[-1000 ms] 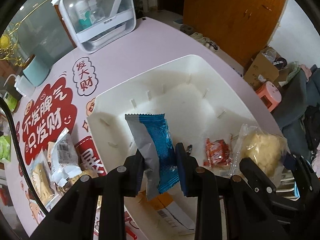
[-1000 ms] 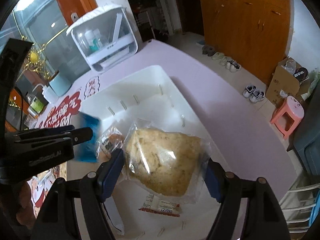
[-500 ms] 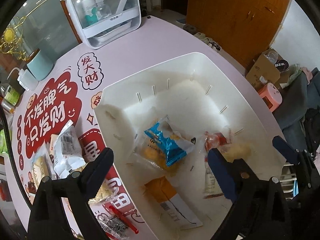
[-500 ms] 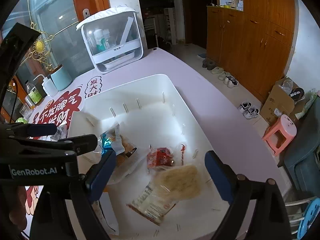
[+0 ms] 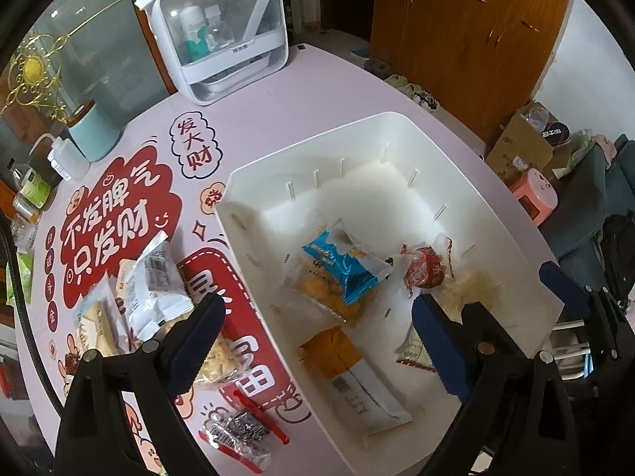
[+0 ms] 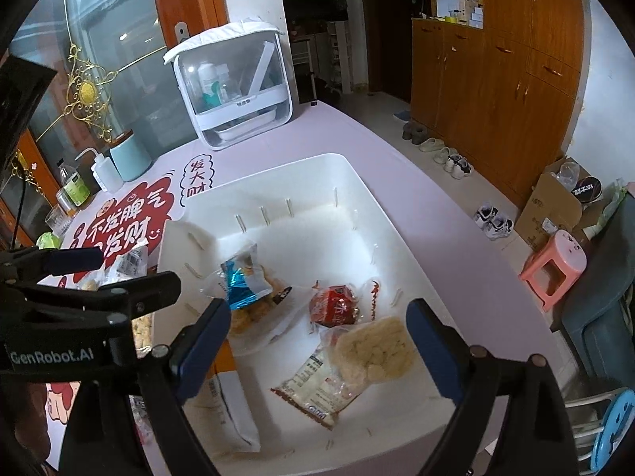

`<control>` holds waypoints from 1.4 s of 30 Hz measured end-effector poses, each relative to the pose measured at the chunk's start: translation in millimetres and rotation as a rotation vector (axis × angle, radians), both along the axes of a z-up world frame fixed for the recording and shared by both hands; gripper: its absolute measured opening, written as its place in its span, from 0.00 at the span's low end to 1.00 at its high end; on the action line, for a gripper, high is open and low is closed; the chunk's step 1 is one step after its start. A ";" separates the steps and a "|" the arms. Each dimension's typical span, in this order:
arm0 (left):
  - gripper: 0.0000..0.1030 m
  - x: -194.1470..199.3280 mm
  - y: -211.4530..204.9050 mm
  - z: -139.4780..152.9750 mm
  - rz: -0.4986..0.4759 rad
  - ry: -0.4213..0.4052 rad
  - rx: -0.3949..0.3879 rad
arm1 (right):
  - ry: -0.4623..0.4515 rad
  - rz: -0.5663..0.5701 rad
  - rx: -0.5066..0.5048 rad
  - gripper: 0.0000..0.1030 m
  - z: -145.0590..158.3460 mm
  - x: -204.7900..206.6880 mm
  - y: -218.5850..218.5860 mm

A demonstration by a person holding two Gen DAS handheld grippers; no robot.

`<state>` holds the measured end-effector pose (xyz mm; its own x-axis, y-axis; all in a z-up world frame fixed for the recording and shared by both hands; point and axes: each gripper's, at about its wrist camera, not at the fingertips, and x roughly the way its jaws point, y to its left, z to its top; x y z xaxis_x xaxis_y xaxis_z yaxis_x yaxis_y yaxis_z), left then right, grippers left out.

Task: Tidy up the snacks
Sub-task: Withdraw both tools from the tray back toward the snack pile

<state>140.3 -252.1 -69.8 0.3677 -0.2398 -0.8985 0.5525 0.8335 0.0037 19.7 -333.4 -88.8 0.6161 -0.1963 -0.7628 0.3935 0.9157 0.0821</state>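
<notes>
**Bin part-filled, packets left on counter**

Both grippers, left (image 5: 317, 325) and right (image 6: 317, 325), jaws apart, empty, above white bin (image 5: 397, 119). Blue packet (image 5: 345, 265), red snack (image 6: 335, 305), yellow puffs bag (image 6: 373, 349) inside. Loose packets (image 5: 154, 281) wait beside the bin's left wall.

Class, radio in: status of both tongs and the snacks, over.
Both tongs, left and right, open, empty. Blue packet and pale puffed snack bag lie in white bin. More snacks on table; nothing blocking.

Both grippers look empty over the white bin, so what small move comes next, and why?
Probably swing the left gripper toward the snack packets lying outside the white bin. Both grippers stand open and empty, and four snacks already lie inside.
</notes>
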 end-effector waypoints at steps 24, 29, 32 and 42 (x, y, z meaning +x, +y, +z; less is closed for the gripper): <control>0.92 -25.4 114.7 56.2 0.014 -0.094 -0.093 | -0.075 -0.075 -0.063 0.88 51.4 -20.0 75.2; 0.93 -24.9 153.8 63.2 0.048 -0.116 -0.105 | -0.101 -0.062 -0.070 0.88 61.2 -17.1 99.1; 0.93 -23.6 184.4 67.0 0.081 -0.134 -0.106 | -0.113 -0.047 -0.070 0.88 65.8 -13.1 117.6; 0.93 -3.6 295.4 65.2 0.235 -0.161 -0.108 | -0.087 0.082 -0.056 0.88 61.2 4.3 190.6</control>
